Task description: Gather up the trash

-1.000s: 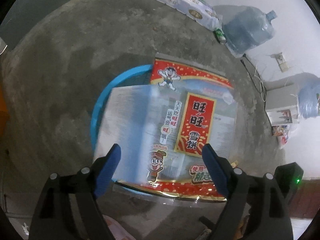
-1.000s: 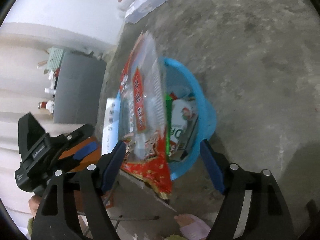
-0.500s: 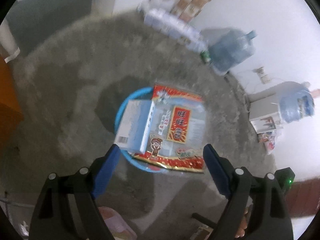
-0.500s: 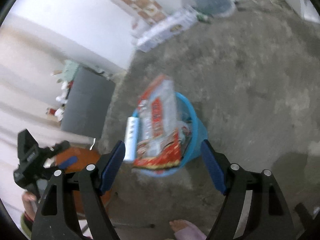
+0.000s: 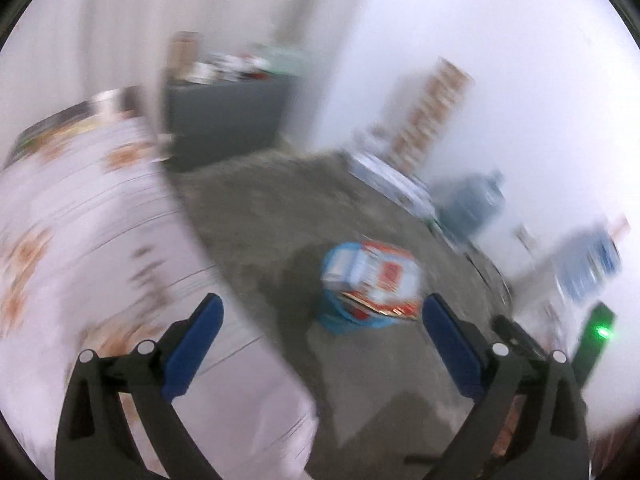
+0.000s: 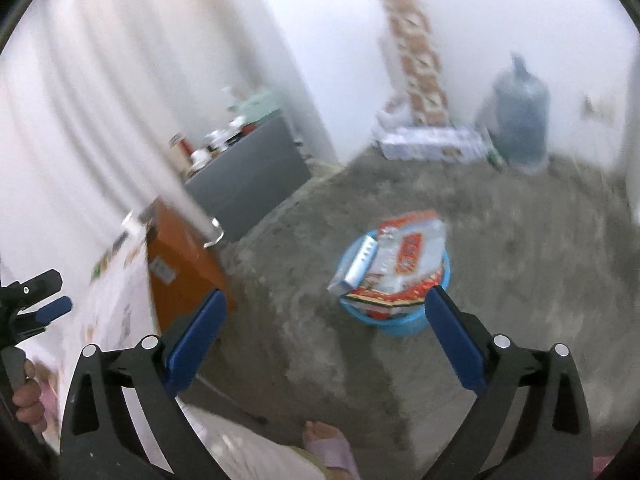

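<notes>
Grey concrete floor [image 6: 520, 248], wide and mostly bare. Cloth-covered table [image 5: 80, 240] filling the near side of the left wrist view, orange cabinet [image 6: 180, 264] beside it. Water jug [image 6: 520, 116] and flat carton [image 6: 432, 144] against the far wall.

Blue basket [image 6: 400, 324] standing on the floor mid-room, well apart from both tools. Overfull: red snack bag [image 6: 408, 260] lying across the rim, overhanging the near edge; white box [image 6: 354, 266] leaning at the rim, half out.

Risks, judged from that:
- Bag sliding off, light film resting on the rim only. Any knock or draught could tip it out.
- Box toppling onto the floor, propped not seated.
- Basket tipping if more is dropped on the overhanging side.
- Next items bouncing off the pile, no room left inside.

Left gripper [image 5: 320, 312]: jaws opening, nothing between them. Right gripper [image 6: 324, 308]: jaws opening too, nothing between them. Both views heavily blurred, so any small trash left on the floor unreadable. Possible missed pieces. Foot in a pink slipper [image 6: 328, 440] near the bottom edge; trip or kick risk low, basket well apart.
</notes>
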`<state>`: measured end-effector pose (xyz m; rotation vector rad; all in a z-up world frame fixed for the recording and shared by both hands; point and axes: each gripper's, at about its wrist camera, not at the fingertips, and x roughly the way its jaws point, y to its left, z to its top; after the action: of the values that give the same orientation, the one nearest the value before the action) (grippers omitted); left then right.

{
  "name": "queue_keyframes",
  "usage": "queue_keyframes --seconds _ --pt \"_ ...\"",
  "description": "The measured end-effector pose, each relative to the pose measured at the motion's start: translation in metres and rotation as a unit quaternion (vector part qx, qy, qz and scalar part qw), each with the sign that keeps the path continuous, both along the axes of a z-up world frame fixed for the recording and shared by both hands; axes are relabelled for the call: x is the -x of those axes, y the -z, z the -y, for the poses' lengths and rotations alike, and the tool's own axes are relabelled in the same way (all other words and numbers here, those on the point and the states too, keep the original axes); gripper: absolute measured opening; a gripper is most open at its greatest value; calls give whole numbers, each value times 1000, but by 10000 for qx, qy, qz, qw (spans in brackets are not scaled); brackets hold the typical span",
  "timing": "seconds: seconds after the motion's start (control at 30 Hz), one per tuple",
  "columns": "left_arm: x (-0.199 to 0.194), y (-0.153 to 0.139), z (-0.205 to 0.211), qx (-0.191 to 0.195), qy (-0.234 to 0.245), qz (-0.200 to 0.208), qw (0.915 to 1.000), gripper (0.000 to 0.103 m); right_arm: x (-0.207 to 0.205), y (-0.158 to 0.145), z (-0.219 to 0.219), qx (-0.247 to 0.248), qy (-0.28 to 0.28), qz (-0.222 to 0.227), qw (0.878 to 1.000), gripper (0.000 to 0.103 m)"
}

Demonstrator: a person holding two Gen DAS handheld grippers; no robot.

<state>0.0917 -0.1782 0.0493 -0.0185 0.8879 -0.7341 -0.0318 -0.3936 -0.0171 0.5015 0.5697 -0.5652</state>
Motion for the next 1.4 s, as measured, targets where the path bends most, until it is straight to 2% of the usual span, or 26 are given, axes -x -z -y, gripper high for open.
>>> queue_keyframes --seconds 0.13,0.27,0.4,0.5,0.67,0.73,0.83,1.07,1.4 --pt "17 1 -58 16 -962 260 9950 98 -13 -18 -43 648 -399 -139 9970 95" --pt "27 2 -97 -296 -1633 435 9852 98 -20 -30 -79 1037 -645 -149 9924 95" --pt "47 5 -119 -573 -1855 803 9777 98 -22 -41 -105 1466 -501 -367 9872 95" --pt "56 3 -124 -842 -2036 1141 9687 98 -21 -51 -128 1760 -555 -437 9819 95" --pt "64 -5 -134 -791 -2126 1297 9653 98 -18 -56 -166 2524 -531 -623 9642 95" --pt "66 -4 -137 -752 -2241 1168 9646 98 -18 -51 -174 2679 -597 -735 9588 95" --pt "73 5 -139 -703 -2243 930 9675 98 -22 -41 -178 2664 -752 -956 9562 95" --pt "91 30 -129 -1149 -1956 685 9715 98 -15 -26 -177 2255 -908 -1144 9632 95" --pt "99 43 -129 -1628 -1999 682 9638 98 1 -16 -158 1983 -673 -1263 9696 95"
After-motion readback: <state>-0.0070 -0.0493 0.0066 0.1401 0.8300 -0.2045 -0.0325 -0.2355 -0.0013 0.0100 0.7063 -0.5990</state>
